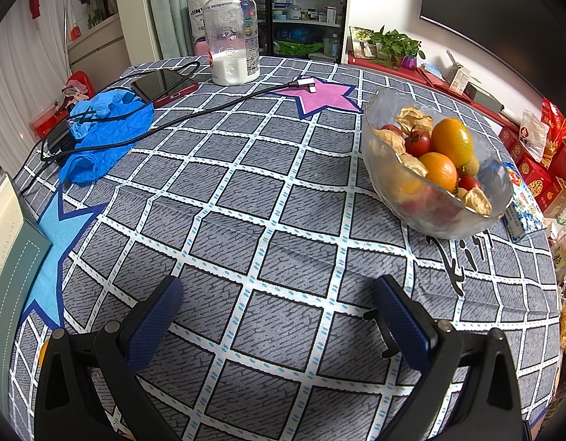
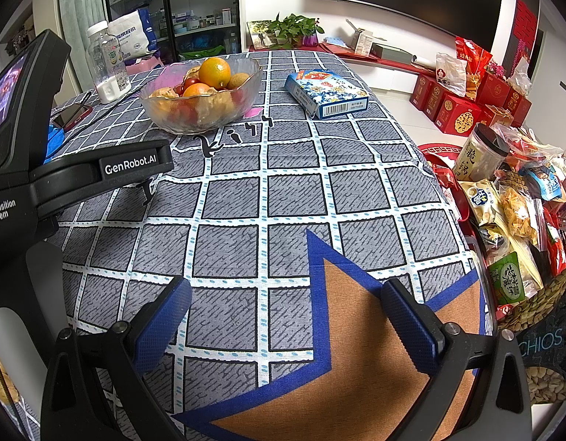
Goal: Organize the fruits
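A clear glass bowl (image 1: pixel 397 198) (image 2: pixel 161 108) stands on the checked tablecloth, holding oranges (image 1: pixel 451 140) (image 2: pixel 214 71), small red tomatoes (image 1: pixel 418 142), papery husked fruits (image 1: pixel 415 118) and a brownish round fruit (image 2: pixel 238 80). In the left wrist view the bowl is at the right, well ahead of my left gripper (image 1: pixel 279 296). That gripper is open with nothing between its blue fingers (image 1: pixel 154 321). My right gripper (image 2: pixel 286 299) is open too, hovering over an orange star patch near the table's front edge, far short of the bowl. The left gripper's black body (image 2: pixel 99 169) shows at the left of the right wrist view.
A plastic bottle (image 1: pixel 231 33) with white contents stands at the back, beside a red-cased phone (image 1: pixel 164 86), a charging cable (image 1: pixel 217 104) and blue gloves (image 1: pixel 103 132). A blue printed box (image 2: pixel 327 92) lies right of the bowl. Snack bags (image 2: pixel 511 213) crowd the table's right side.
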Available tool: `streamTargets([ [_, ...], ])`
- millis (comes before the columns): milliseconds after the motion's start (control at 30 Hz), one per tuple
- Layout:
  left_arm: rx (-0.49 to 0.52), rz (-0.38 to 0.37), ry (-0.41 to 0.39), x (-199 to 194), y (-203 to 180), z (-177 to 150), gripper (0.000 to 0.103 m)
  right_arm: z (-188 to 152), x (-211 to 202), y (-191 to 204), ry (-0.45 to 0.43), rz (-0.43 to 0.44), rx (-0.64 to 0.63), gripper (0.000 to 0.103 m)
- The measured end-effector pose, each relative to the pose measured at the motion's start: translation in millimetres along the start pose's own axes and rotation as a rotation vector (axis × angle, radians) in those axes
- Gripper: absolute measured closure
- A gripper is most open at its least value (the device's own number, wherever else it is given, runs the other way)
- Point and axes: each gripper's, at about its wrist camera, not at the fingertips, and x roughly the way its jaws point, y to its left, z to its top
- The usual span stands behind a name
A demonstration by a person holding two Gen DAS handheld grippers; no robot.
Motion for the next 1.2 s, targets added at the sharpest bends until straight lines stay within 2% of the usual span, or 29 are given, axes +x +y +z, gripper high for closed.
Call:
streamTargets([
  [1200, 0.001, 0.0, 0.001, 0.1, 0.0, 0.2, 0.0, -0.1, -0.1, 0.2, 0.0, 0.0, 0.0, 0.0],
])
